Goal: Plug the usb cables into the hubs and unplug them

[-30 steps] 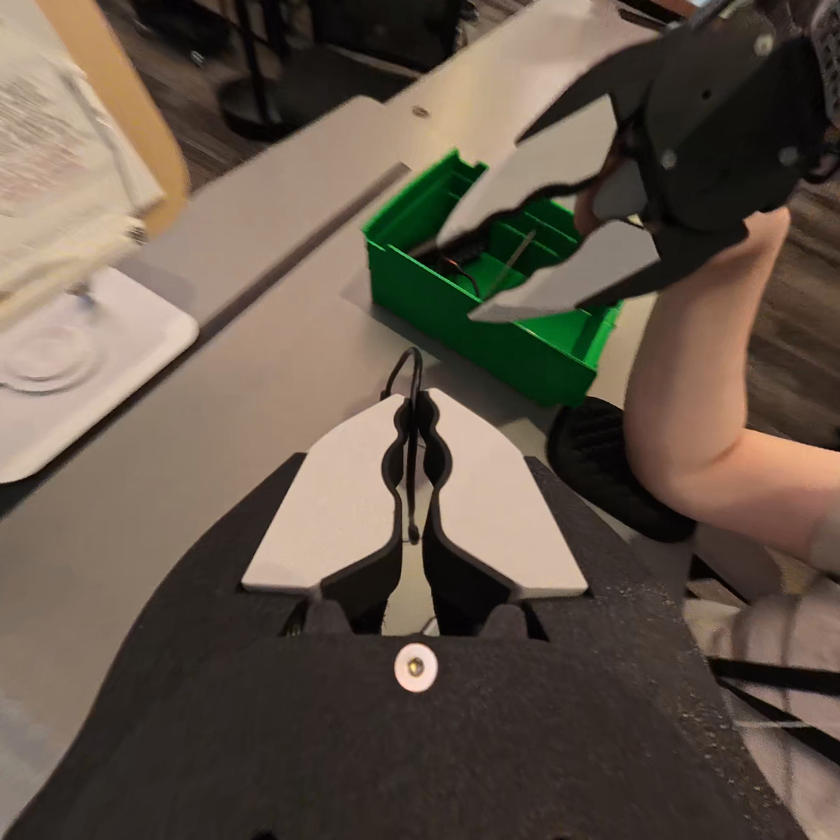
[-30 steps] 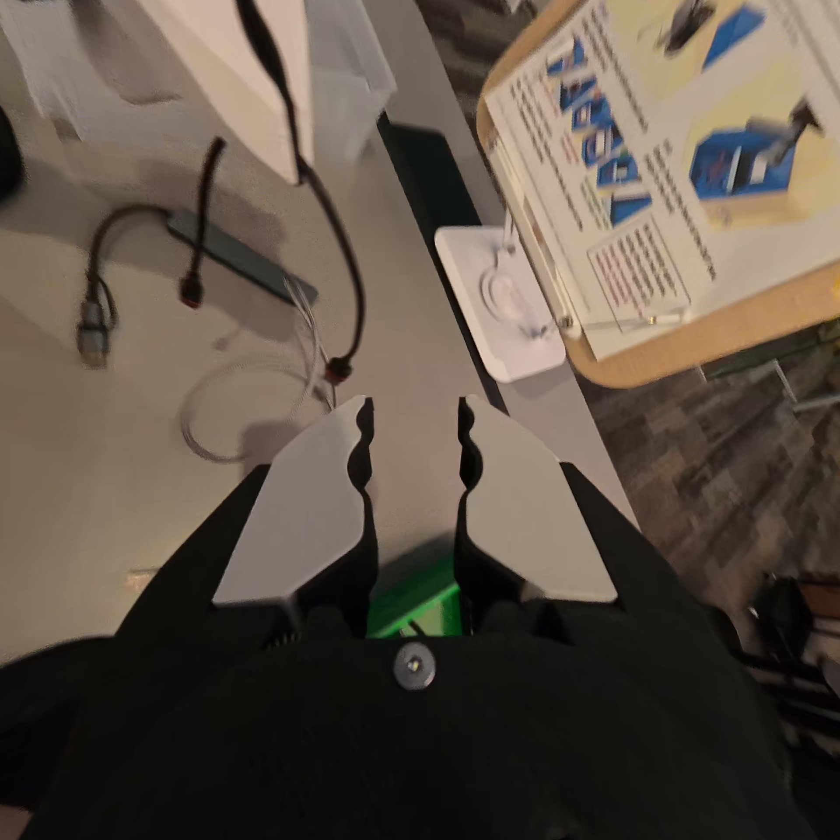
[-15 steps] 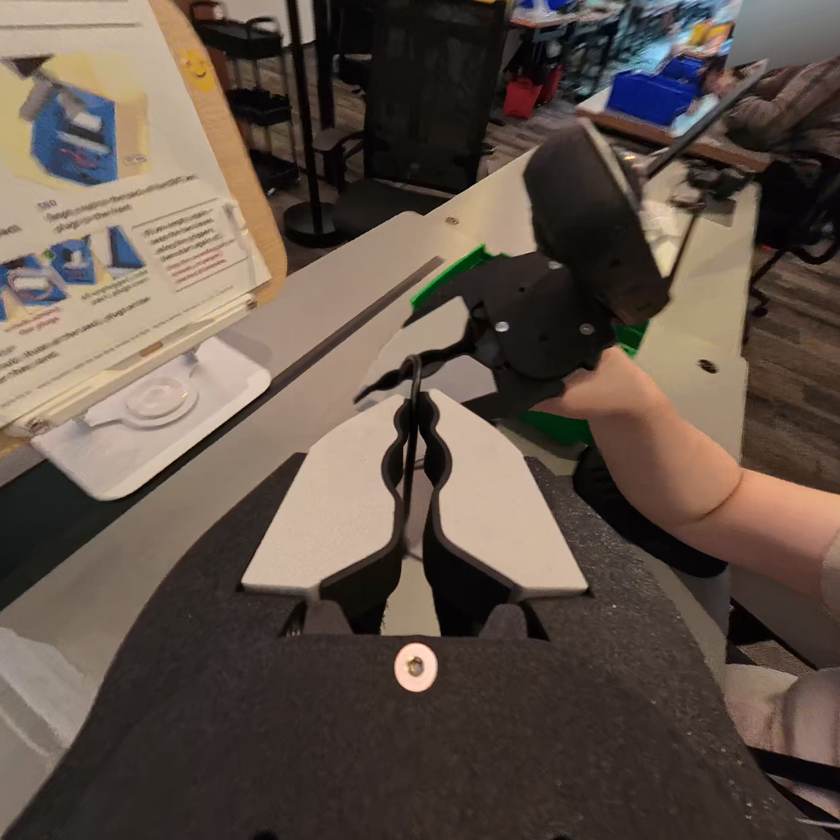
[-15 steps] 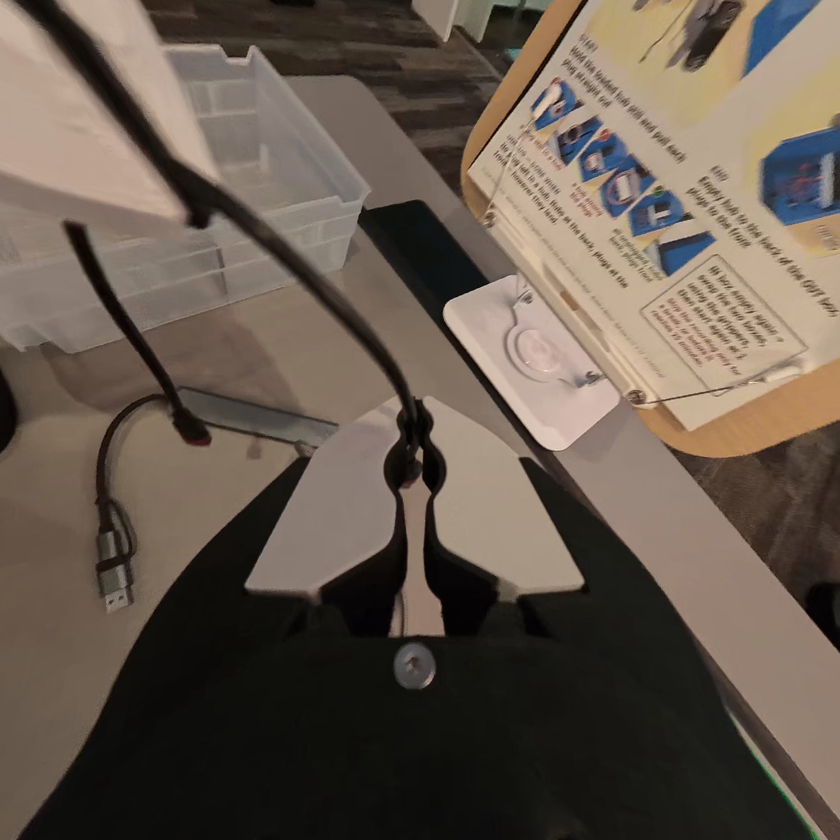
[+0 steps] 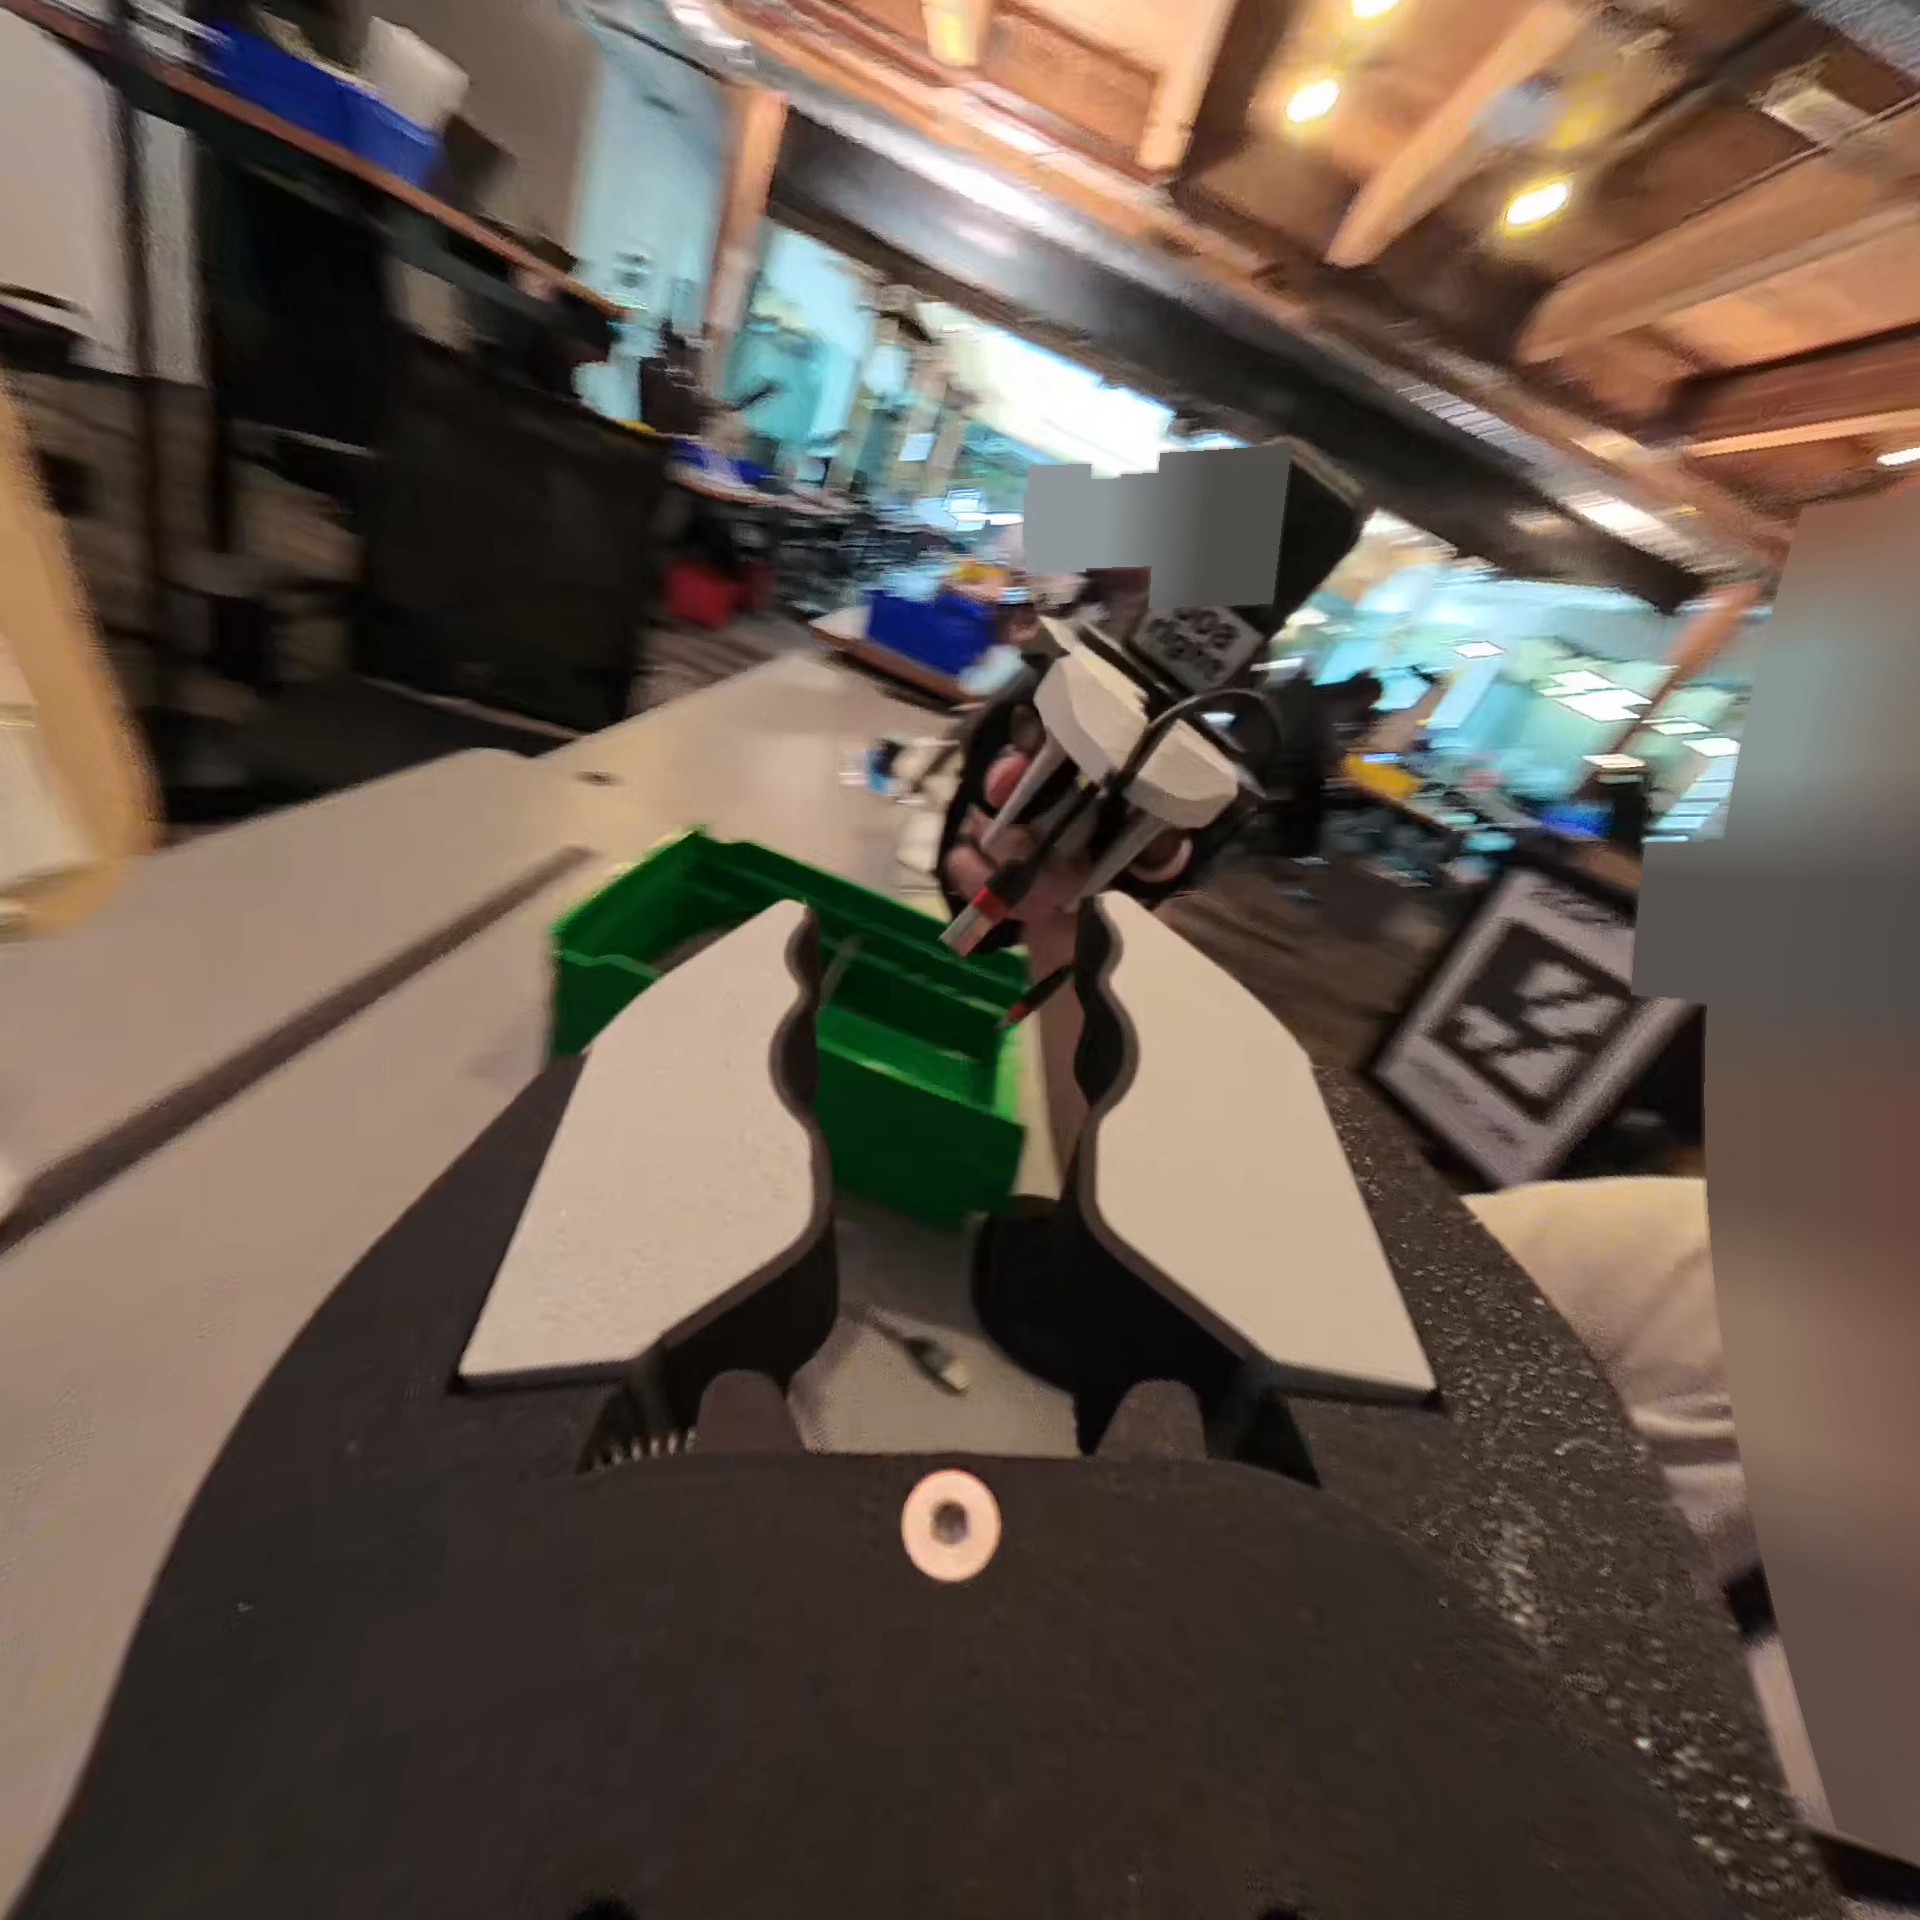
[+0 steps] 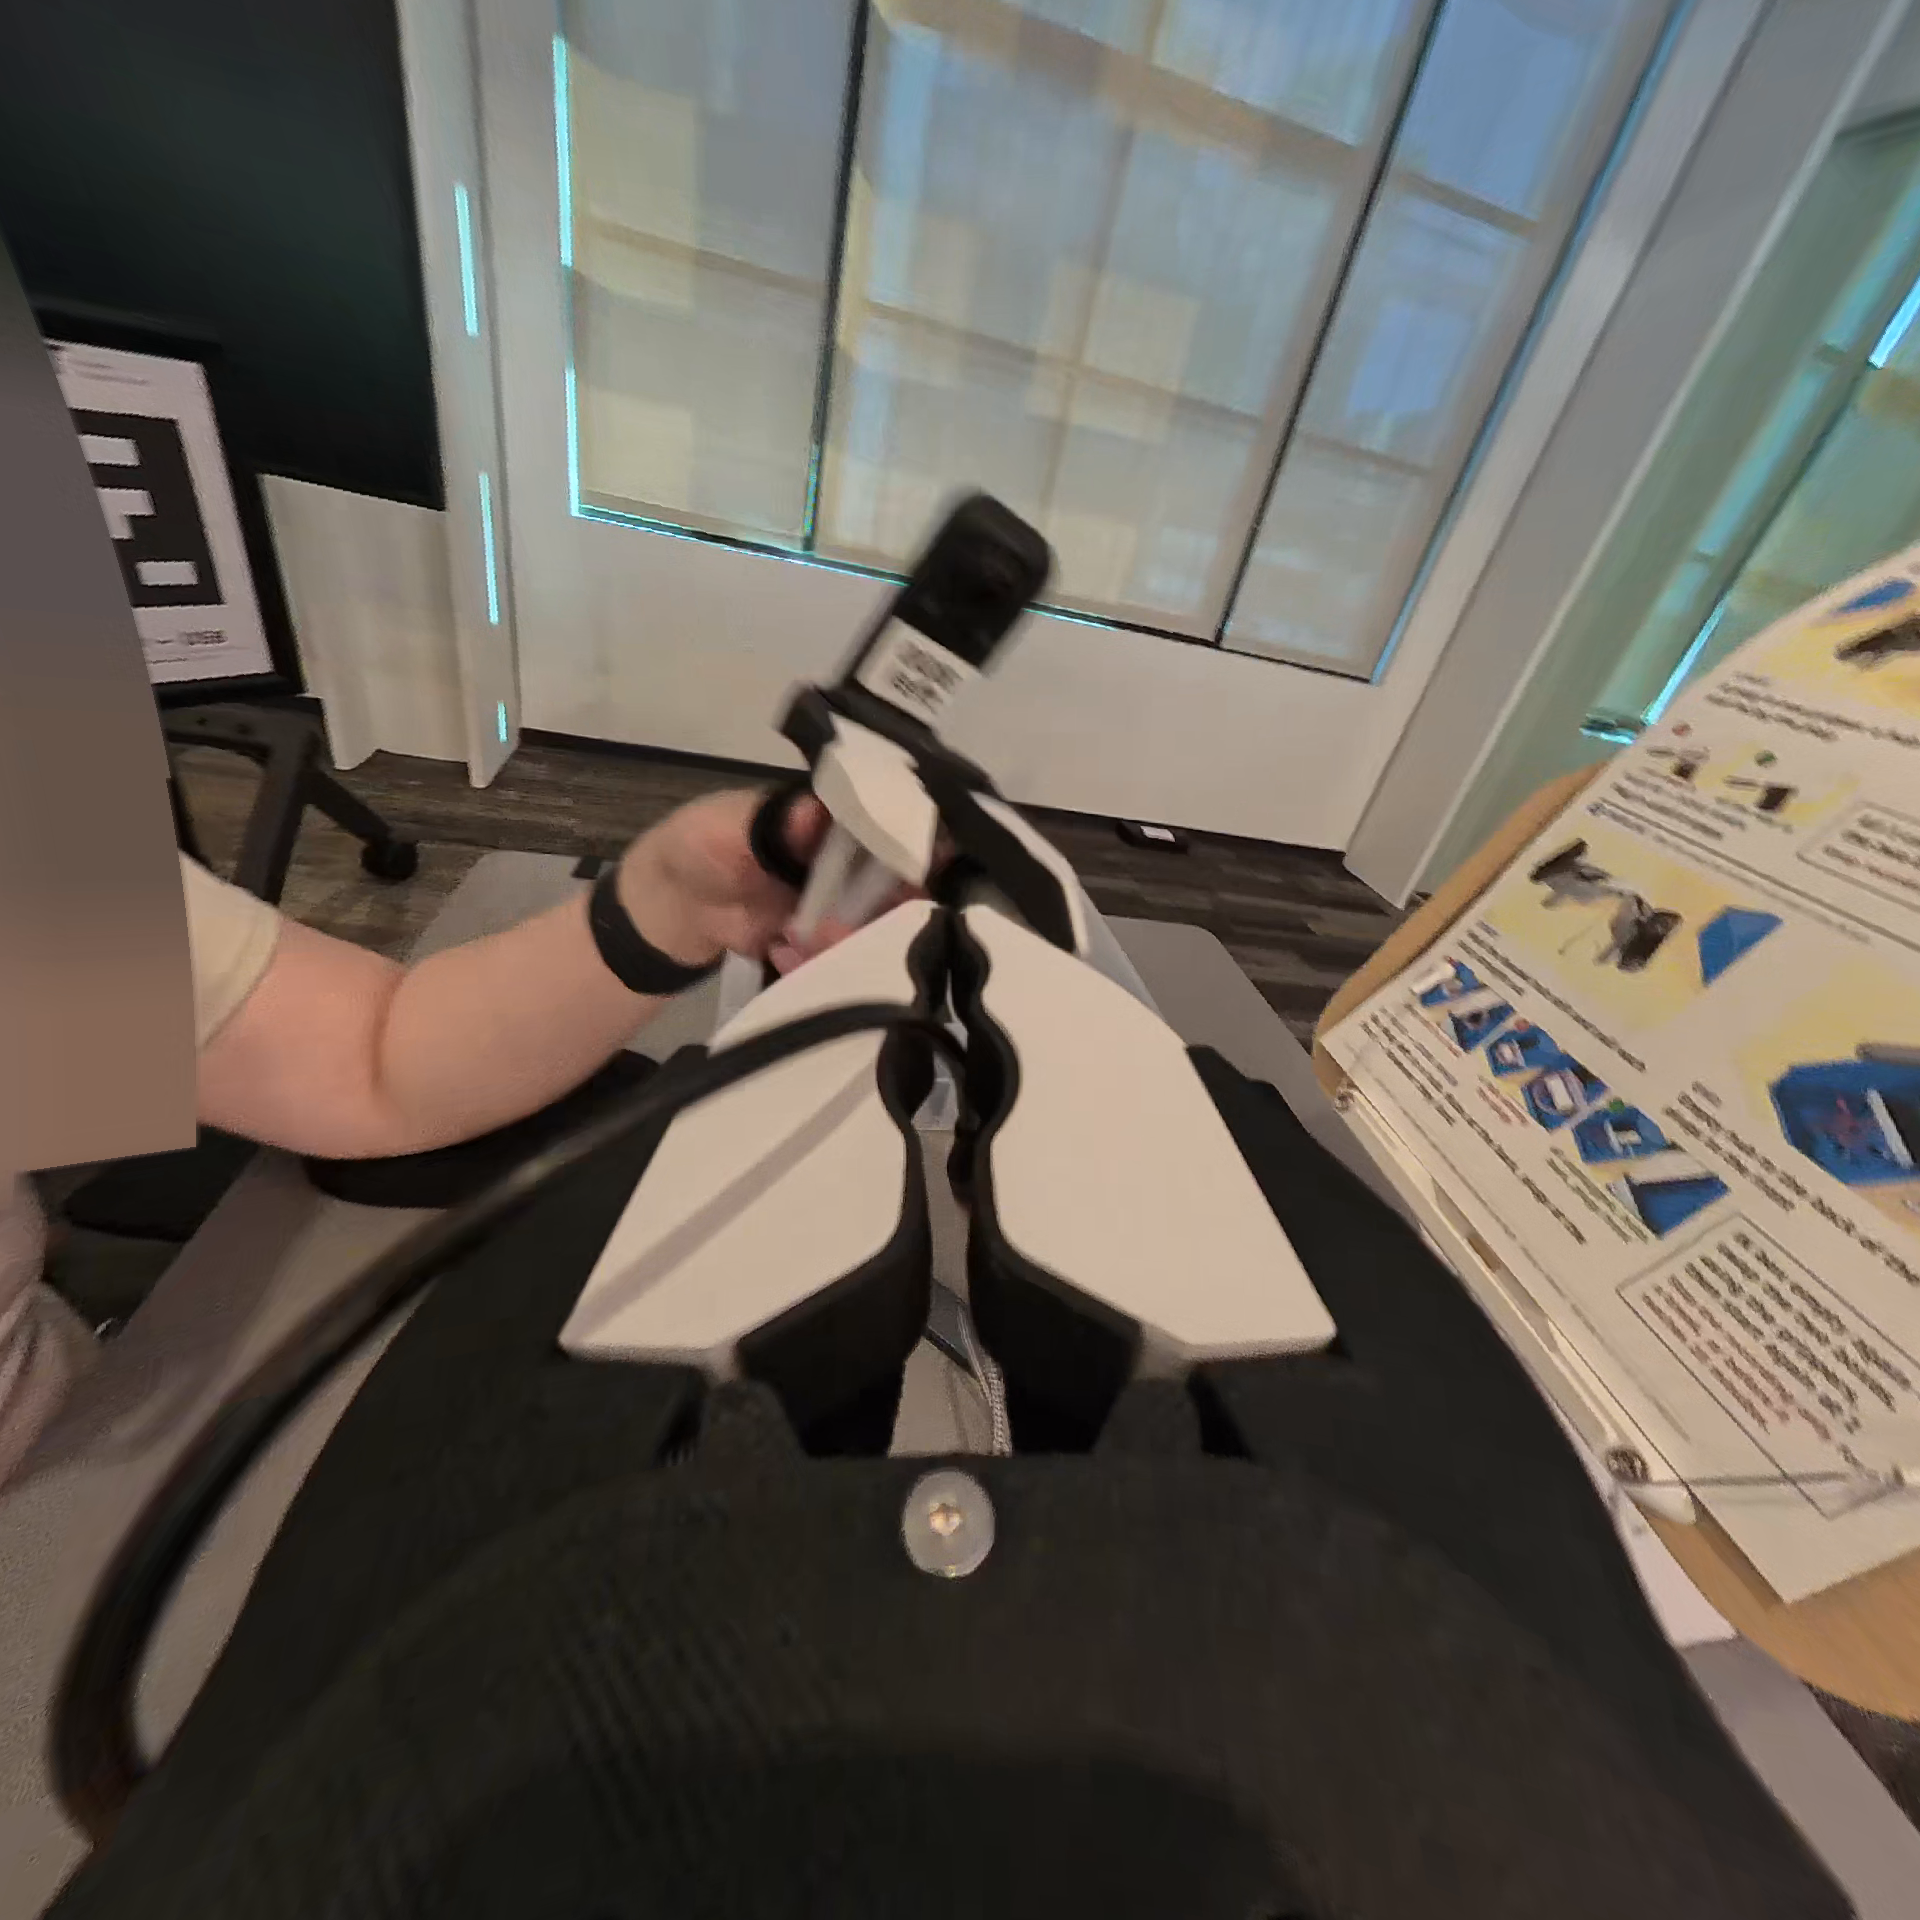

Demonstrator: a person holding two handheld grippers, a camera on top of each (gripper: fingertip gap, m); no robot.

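My left gripper (image 5: 951, 925) is open and empty above the grey table (image 5: 312, 1039). My right gripper (image 6: 954, 925) is shut on a thin black USB cable (image 6: 520, 1174), which loops from the lower left up into its jaws. In the left wrist view the right gripper (image 5: 1132, 769) faces me, raised above the table. The cable's silver plug with a red band (image 5: 982, 914) and a second plug (image 5: 1029, 997) hang below it. In the right wrist view the left gripper's body (image 6: 914, 810) is just beyond my fingertips. No hub is in view.
A green divided bin (image 5: 904, 1122) stands on the table just ahead of the left gripper. A small loose connector (image 5: 935, 1366) lies on the table under it. An instruction sheet on a wooden board (image 6: 1662, 1091) stands at the right. A person's arm (image 6: 416, 1039) reaches in from the left. Across from one pair of fingers to the other is roughly 6 cm.
The left gripper has opened and let go of the black cable. The right gripper, open a second ago, now holds the cable. Both grippers have tilted upward.
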